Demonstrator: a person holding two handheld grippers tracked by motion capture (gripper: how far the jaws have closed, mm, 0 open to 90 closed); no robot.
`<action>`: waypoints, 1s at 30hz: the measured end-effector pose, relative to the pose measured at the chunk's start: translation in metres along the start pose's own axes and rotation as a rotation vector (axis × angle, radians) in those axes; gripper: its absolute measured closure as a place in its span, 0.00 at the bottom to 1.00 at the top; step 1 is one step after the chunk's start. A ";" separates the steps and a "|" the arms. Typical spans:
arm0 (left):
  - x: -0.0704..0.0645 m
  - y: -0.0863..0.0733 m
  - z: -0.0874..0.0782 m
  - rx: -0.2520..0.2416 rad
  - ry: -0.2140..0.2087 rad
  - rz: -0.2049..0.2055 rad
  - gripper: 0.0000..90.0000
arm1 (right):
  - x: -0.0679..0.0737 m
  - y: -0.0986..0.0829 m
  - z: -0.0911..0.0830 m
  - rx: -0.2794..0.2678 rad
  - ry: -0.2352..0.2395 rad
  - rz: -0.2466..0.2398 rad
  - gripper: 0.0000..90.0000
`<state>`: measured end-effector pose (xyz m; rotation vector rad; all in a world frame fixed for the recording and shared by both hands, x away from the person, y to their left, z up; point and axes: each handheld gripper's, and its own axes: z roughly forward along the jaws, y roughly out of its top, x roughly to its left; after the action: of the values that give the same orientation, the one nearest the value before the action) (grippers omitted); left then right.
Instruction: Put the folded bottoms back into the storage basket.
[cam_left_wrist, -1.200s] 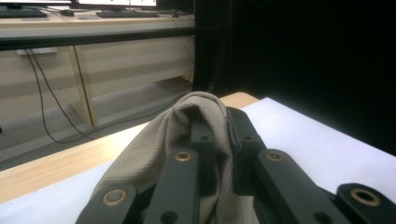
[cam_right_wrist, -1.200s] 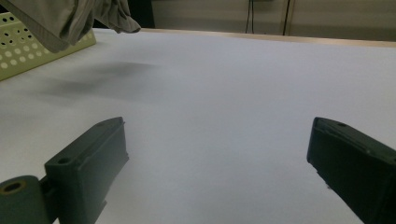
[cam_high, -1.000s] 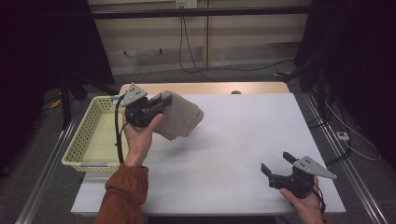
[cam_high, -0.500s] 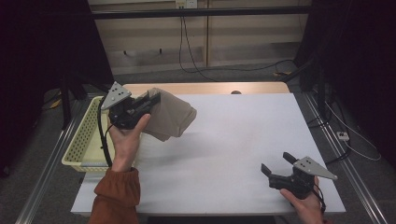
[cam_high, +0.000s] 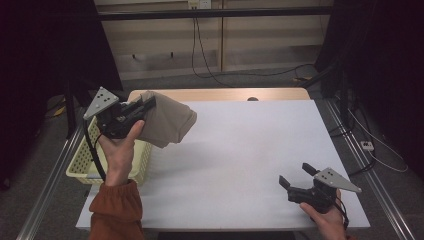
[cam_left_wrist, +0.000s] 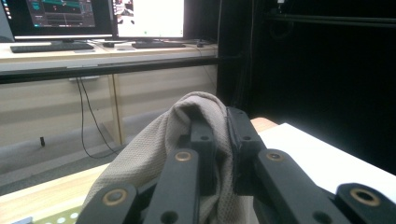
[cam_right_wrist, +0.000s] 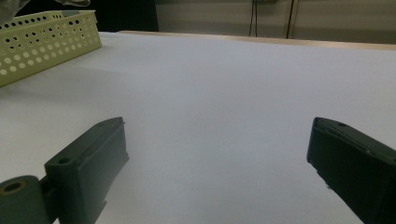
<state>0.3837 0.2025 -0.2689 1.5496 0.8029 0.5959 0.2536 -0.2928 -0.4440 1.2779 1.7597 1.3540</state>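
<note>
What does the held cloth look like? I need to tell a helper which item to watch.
Start at the white table, then its left edge with the pale yellow basket. Above the basket, the left tool pinches a beige cloth: soft, bunched and lifted, the one fabric item here.

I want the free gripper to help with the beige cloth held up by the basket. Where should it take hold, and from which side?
Probably the hanging rounded end of the beige cloth, approached from the table side. The left gripper already pinches the upper fold, and the yellow basket sits under the other side. The right gripper rests open on the white table.
</note>
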 end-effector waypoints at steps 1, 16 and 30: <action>0.001 0.001 -0.002 -0.005 0.000 -0.004 0.92 | 0.000 0.000 0.000 0.000 0.000 -0.001 0.05; 0.012 0.013 -0.024 -0.032 0.030 -0.017 0.92 | 0.000 -0.001 0.000 0.006 -0.012 -0.006 0.05; 0.042 0.006 -0.054 -0.045 0.107 -0.071 0.92 | 0.001 -0.001 -0.001 0.003 0.000 -0.002 0.05</action>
<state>0.3695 0.2688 -0.2591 1.4522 0.9152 0.6448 0.2521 -0.2928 -0.4441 1.2772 1.7630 1.3506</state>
